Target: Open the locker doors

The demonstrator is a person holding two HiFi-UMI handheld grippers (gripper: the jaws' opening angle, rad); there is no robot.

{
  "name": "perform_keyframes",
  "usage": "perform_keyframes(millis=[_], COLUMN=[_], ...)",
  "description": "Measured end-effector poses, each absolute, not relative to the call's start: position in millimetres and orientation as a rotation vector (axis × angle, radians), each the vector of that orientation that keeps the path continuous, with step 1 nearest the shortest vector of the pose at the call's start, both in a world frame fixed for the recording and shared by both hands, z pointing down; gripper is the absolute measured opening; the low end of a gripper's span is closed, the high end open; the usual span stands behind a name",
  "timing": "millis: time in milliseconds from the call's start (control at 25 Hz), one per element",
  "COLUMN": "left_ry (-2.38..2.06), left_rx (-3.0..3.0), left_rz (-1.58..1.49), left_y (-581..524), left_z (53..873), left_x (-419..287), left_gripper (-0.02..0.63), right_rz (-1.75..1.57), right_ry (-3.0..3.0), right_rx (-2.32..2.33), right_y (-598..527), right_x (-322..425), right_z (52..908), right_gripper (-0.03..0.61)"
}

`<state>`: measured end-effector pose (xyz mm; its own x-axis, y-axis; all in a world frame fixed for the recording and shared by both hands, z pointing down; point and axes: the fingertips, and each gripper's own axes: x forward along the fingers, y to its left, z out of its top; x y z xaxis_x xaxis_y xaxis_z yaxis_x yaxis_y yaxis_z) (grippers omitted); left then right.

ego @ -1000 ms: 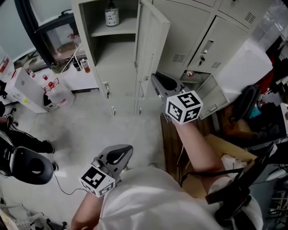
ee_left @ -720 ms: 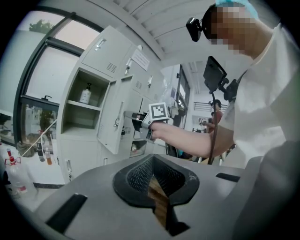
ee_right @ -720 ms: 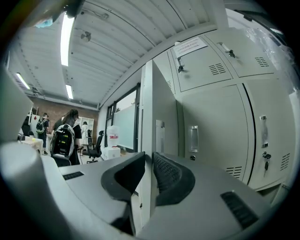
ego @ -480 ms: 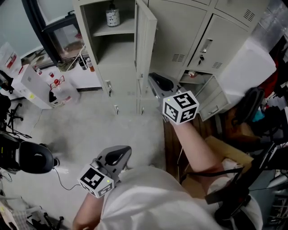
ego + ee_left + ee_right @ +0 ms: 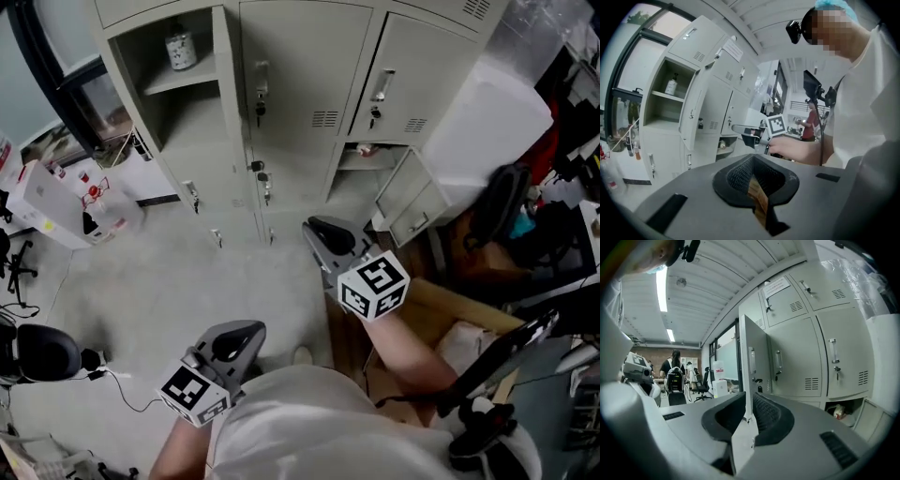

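Open door (image 5: 759,341): the upper door of the left-hand locker column. It is swung out into the room on its right-side hinge, with its outer face and latch turned toward the right gripper.
Compartment (image 5: 178,127): directly behind the open door and fully exposed, with a bottle (image 5: 178,47) on its shelf.
Middle door (image 5: 314,70): immediately right of the open door's hinge and shut. Its handle (image 5: 261,80) sits on the edge nearest that hinge.
Right door (image 5: 431,80): one place farther right of the open door, also shut.
Low door (image 5: 412,211): right of and below the open door, already hanging open.
Right gripper (image 5: 749,401): right of the open door's free edge, lower than its latch, and apart from it. The jaws have just been closing and now leave only a narrow slit with nothing between them. The door's edge lines up with that slit but stands well beyond the tips.
Left gripper (image 5: 753,168): well away from the open door, low and close to the person's body. Its tips meet and it holds nothing.
Change: a second ago the right gripper was right at the open door's free edge. It has since drawn back and dropped, and the door is left standing wide.
Meaning for the task: this door looks finished. The middle and right doors remain, and the middle handle is probably the nearest next target. The claw would likely have to widen to take it.
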<state>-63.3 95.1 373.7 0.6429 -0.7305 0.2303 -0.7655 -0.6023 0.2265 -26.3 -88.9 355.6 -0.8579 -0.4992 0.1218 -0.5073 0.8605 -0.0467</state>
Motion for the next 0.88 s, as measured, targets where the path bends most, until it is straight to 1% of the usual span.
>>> perform_keyframes(millis=[240,480,600,880], left_ry=[-1.105,-0.959,-0.871,-0.696], left_rx=[2.594,2.642,2.692,2.801], left_rz=[0.157,0.176,0.185,0.166], left_y=[73,59,48,30], left_z=[377,381,377,353], left_x=[-19,6,7,-7], left_gripper=[0.011,0.011,0.009,0.009], right_rz=[0.142,0.213,0.221,0.141], right_ry=[-2.862,-2.777,-2.742,-2.683], right_rx=[0.882,1.037,1.115,1.266], right_y=[-81,-81,-85,-103], right_x=[46,97,106,94], right_z=[373,393,389,361], right_gripper=[0.048,0.048,0.048,0.049])
